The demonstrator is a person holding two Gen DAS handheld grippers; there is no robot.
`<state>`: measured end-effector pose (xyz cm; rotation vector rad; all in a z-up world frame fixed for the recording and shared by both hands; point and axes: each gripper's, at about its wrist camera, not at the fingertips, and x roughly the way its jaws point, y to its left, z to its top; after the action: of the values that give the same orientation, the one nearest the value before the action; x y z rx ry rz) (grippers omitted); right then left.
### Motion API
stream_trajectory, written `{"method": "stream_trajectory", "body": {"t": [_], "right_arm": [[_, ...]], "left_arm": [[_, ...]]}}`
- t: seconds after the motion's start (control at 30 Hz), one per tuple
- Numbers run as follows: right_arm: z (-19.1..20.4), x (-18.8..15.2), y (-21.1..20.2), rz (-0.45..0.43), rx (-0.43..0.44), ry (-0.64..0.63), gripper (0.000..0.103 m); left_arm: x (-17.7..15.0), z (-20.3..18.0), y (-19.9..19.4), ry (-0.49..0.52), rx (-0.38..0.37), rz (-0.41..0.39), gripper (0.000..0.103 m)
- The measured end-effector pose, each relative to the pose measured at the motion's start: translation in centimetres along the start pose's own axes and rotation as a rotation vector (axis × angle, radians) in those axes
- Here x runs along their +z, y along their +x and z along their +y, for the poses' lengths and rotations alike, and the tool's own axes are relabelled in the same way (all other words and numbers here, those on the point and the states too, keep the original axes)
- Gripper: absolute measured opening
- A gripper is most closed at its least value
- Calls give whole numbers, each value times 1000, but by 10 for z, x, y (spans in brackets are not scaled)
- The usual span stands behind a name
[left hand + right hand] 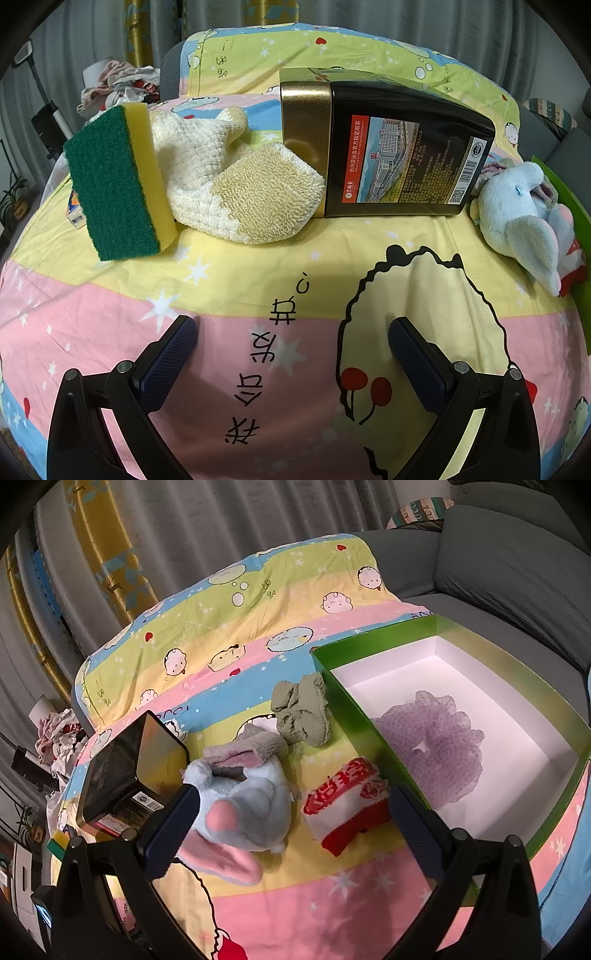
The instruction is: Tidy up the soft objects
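Both hand-held grippers are spread and hold nothing; your right hand-held gripper (291, 812) straddles the plush elephant (243, 805) and red-and-white cloth (343, 808), so closing may pinch both.

Lying on quilt: 1 sponge (118, 184), 1 knit mitt (236, 181), 1 tea tin (388, 147), 1 plush elephant (247, 805), 1 olive cloth (303, 710), 1 red-white cloth (347, 805); sitting in 1 green box (354, 705): 1 purple mesh pouf (439, 746).
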<state>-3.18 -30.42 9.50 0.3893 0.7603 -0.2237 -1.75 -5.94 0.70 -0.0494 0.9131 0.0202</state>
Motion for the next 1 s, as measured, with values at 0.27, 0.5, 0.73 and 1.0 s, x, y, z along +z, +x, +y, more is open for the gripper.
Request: {"method": "stream_trajectory", "body": {"t": [0.27,0.5,0.73,1.0], "right_arm": [[2,-1,4,13,-6,-7,102],[5,-4,9,29,-6,-6,102],[10,-6,11,35,-12,-23,102],[15,-8,13,36,-20,-42,102]], "left_arm": [[0,0,0,0,0,0,103],[0,0,0,0,0,0,103],[0,0,0,0,1,-1,103],[0,0,0,0,1,-1,103]]}}
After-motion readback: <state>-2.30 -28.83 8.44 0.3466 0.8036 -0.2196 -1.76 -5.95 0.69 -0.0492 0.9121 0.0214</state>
